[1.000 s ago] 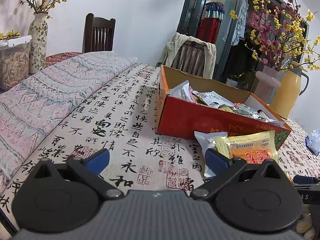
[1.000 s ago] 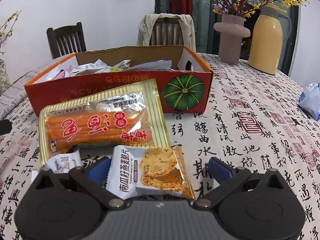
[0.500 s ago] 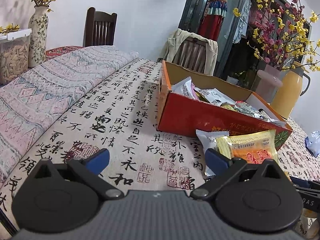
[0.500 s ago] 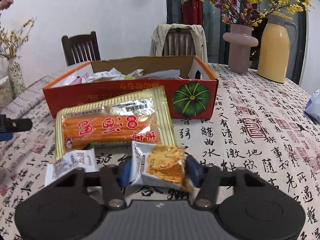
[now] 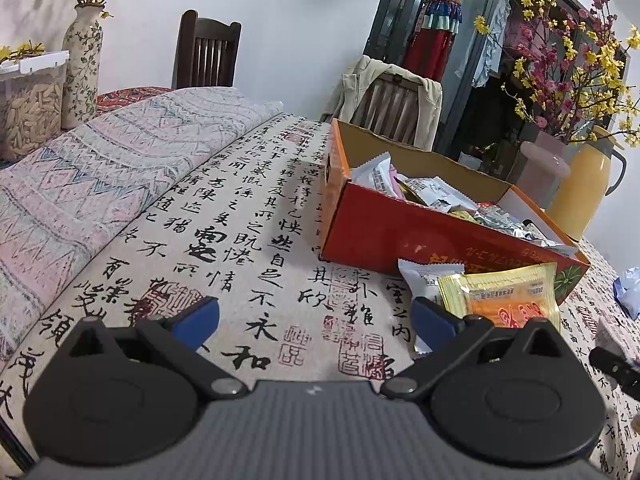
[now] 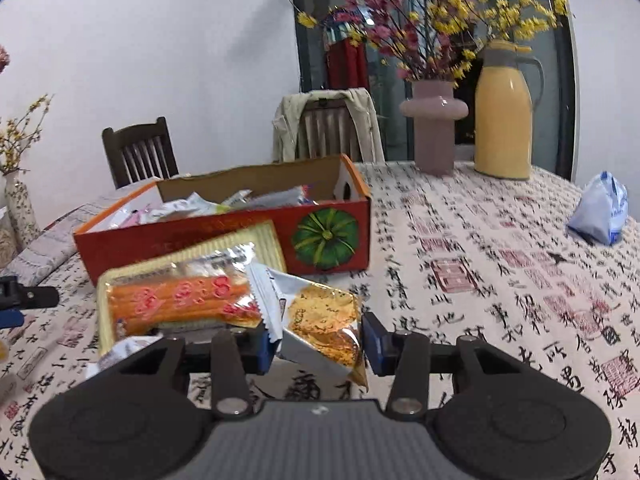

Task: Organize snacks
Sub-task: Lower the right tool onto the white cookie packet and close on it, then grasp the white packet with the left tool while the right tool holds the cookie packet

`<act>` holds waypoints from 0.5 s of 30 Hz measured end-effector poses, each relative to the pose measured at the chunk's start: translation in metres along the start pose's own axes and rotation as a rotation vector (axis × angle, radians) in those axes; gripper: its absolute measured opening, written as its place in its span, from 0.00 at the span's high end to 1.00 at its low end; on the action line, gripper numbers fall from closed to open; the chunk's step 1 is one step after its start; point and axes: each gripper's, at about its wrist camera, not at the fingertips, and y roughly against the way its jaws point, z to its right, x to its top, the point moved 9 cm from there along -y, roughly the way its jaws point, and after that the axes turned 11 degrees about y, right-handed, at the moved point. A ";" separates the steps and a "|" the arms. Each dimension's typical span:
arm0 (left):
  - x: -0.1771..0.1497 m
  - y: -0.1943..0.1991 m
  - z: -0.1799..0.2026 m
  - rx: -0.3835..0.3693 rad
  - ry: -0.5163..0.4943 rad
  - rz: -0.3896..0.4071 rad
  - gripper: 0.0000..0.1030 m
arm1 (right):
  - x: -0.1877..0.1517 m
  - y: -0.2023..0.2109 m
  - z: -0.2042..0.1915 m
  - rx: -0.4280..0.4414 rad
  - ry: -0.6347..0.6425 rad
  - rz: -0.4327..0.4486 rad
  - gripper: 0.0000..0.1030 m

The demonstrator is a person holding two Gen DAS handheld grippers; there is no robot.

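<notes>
- The right gripper [image 6: 318,346] was wide open a second ago, with the small cracker packet [image 6: 320,326] lying flat on the surface between its jaws.
- Now its jaws have closed on that packet. The blue pads press on both of its sides.
- The packet has tipped up and looks lifted off the surface [image 6: 500,280]. Its silver end points up and to the left.
- This means the pick-up worked, so the packet is ready to go somewhere.
- The red box [image 6: 224,240] with the green pumpkin picture stands just behind, and it already has many snacks in it. The packet probably goes in there next.
- The long orange snack bag [image 6: 180,300] lies flat on the surface in front of the box. It has not moved.
- A small white packet [image 5: 424,280] lies beside that bag, partly under it. Both look like they are waiting for their turn.
- The left gripper [image 5: 316,316] has stayed in the same spot. Its jaws are wide open and hold nothing.
- The held packet is thin and crinkly, so it might slip if the hand moves fast.
</notes>
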 end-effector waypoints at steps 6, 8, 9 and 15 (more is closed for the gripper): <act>-0.001 -0.002 -0.001 0.015 0.003 -0.012 0.00 | -0.008 -0.009 -0.004 0.030 -0.009 -0.022 0.58; -0.001 -0.004 -0.002 0.022 0.002 -0.024 0.00 | -0.009 -0.009 -0.005 0.037 -0.009 -0.021 0.58; -0.002 -0.005 -0.002 0.029 0.002 -0.029 0.00 | -0.009 -0.009 -0.005 0.041 -0.011 -0.020 0.58; -0.004 -0.007 0.000 0.065 -0.028 -0.036 0.00 | -0.009 -0.007 -0.006 0.051 -0.018 -0.013 0.58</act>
